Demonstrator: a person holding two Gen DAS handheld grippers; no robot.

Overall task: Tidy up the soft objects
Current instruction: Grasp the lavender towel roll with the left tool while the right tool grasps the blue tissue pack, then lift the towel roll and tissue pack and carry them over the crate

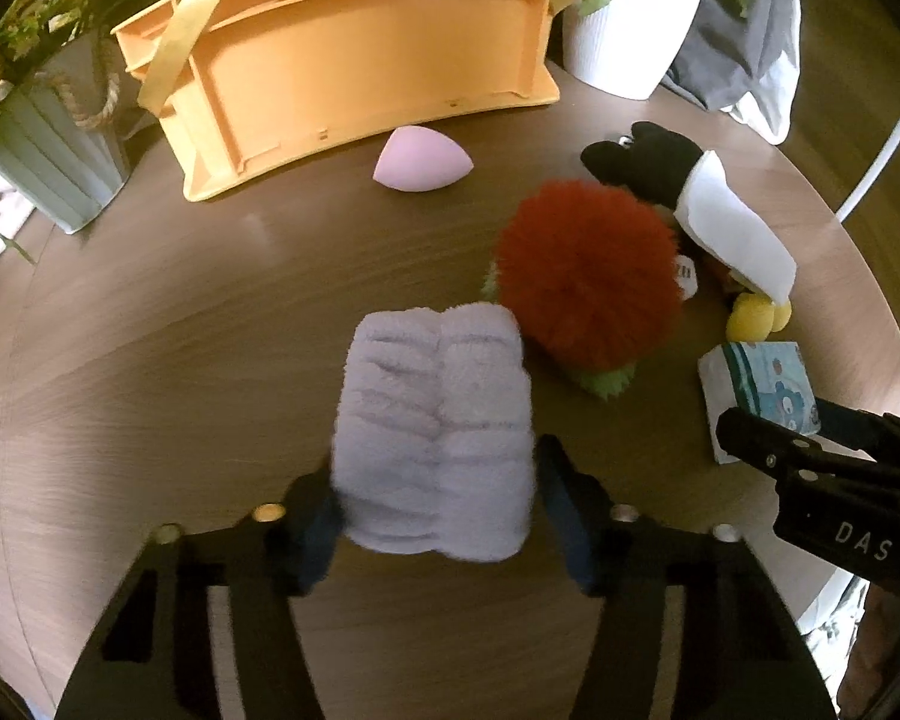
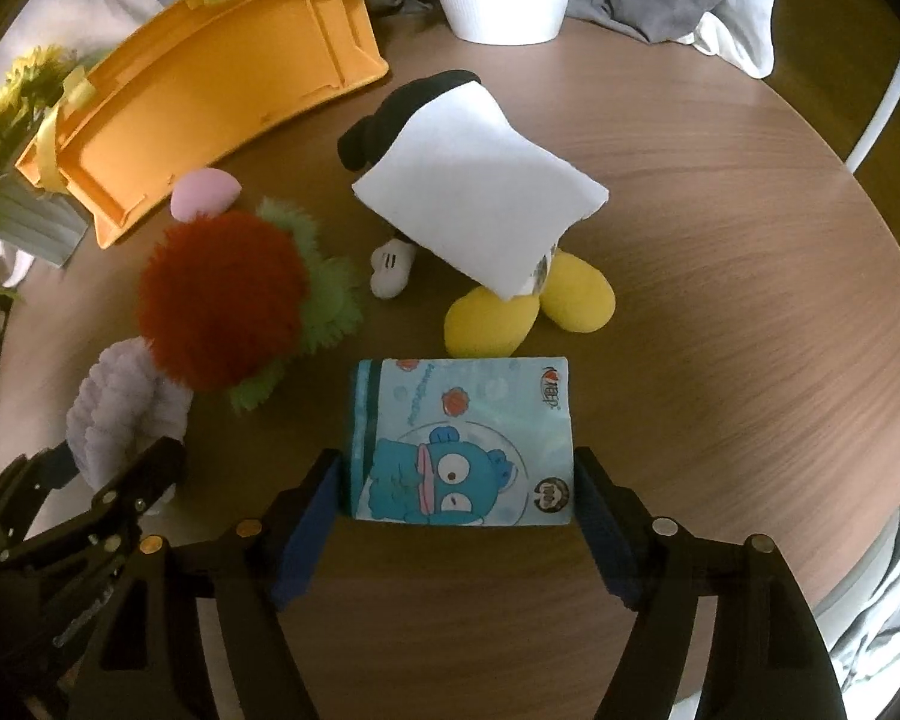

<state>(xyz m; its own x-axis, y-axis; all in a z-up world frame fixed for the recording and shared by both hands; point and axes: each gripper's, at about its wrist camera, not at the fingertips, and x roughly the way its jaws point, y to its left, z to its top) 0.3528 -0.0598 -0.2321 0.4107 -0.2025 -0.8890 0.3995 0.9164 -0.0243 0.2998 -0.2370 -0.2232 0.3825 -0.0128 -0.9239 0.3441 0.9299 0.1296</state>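
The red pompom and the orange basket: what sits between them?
A pink sponge lies between the pompom and the basket, on the table, as the left wrist view shows.

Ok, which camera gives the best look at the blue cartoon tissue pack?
The right wrist view: the tissue pack lies centered between the right gripper fingers, its printed top fully visible. The left wrist view shows it only at the right edge, partly hidden behind the right gripper.
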